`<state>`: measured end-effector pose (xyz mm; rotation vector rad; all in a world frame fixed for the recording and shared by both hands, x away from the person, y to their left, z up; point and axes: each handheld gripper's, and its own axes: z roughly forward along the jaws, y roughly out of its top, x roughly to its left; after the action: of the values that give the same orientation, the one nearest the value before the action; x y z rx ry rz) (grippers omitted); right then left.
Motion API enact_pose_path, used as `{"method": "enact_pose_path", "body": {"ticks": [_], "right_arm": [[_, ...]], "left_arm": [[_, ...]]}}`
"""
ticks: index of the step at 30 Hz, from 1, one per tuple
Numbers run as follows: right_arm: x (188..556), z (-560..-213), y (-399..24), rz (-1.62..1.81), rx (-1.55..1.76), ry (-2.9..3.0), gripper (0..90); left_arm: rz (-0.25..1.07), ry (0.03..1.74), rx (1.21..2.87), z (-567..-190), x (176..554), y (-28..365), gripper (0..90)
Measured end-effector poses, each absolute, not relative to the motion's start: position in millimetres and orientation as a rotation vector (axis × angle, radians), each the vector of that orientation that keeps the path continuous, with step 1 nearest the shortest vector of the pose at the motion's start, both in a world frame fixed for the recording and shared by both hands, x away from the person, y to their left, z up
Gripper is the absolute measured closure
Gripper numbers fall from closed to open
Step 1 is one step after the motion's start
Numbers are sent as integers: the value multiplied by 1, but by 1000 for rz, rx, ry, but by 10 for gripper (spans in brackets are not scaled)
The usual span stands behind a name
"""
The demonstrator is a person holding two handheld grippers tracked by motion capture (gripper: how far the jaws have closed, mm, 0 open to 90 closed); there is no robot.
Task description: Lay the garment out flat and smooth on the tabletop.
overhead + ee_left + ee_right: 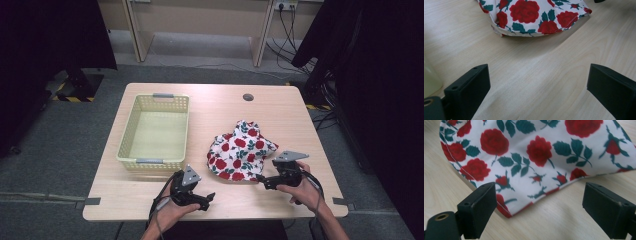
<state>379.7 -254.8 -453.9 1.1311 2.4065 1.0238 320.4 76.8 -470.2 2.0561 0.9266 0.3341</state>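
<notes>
A pale wooden table point(150, 200) is seen from above, with a yellow perforated basket point(128, 135) set on its left half. To the right of the basket, a crumpled white cloth printed with red roses point(241, 150) is laid near the table's front edge, well apart from the basket.

The right hand point(306, 191) is brought in from the bottom right, its forearm angled toward the middle, and the right gripper point(261, 180) is pointed leftward at the cloth's near hem. In the right gripper view its jaws are held wide apart, released, with the cloth's edge point(529, 195) lying between them on the table but not pressed by either.

The left hand point(170, 210) is rested low at the front edge, and the left gripper point(207, 199) is aimed rightward. Its jaws are spread wide over bare wood, with the cloth point(536, 17) seen well ahead of them.
</notes>
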Motion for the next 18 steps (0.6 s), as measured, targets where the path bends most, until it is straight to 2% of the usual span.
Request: {"method": "enact_pose_path", "body": {"ticks": [11, 18], "right_arm": [[407, -457, -229, 962, 1141, 2445, 180], [411, -471, -237, 916, 1153, 2450, 184]], "left_arm": [[340, 915, 2061, -469, 325, 73, 34], [339, 915, 2074, -471, 327, 71, 34]]}}
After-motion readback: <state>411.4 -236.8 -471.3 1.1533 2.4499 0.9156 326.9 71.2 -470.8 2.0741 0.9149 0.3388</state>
